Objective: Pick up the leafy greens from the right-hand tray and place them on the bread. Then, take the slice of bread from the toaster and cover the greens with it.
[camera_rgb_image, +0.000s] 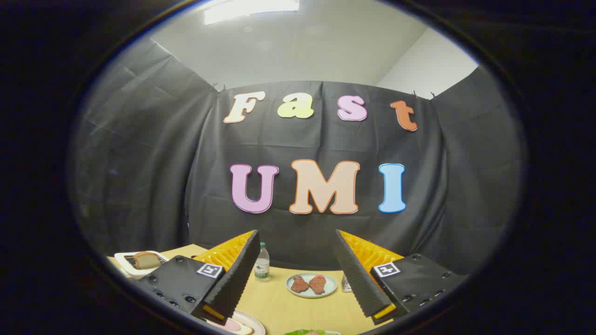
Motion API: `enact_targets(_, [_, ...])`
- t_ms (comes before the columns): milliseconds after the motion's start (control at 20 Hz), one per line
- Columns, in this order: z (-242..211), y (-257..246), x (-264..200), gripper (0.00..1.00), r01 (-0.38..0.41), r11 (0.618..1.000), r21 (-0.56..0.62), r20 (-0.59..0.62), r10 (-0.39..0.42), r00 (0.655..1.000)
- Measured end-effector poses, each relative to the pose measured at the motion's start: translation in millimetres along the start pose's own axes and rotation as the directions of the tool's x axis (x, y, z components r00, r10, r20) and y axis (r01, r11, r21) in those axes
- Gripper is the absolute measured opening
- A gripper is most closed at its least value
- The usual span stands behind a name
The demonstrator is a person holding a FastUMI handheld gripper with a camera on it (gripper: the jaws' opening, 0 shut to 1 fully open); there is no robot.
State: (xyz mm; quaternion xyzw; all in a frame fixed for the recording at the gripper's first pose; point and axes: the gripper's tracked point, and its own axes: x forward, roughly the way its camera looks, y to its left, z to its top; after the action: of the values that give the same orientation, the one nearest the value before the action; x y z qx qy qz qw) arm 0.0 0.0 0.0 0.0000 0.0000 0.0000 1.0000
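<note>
Unreadable coded squares (208, 270) on parted tongs (296, 232)

Gripper (298, 242) raised above the table (298, 307), aimed nearly level toward the booth wall. Fingers spread wide apart, nothing between them, touching nothing. Left finger (237, 274) and right finger (358, 274) each lean inward toward the tips, so the gap narrows going up. Both fingertips sit higher than the table's far edge.
</note>
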Motion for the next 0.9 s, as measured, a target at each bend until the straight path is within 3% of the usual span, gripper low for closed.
enact_targets(500, [4.9,-21.6,-1.7,1.00,0.021,1.000,0.005,0.011,-0.021,1.000])
enact_targets(900, [-0.7,-21.8,-5.6,1.00,-0.005,1.000,0.001,-0.004,0.005,1.000])
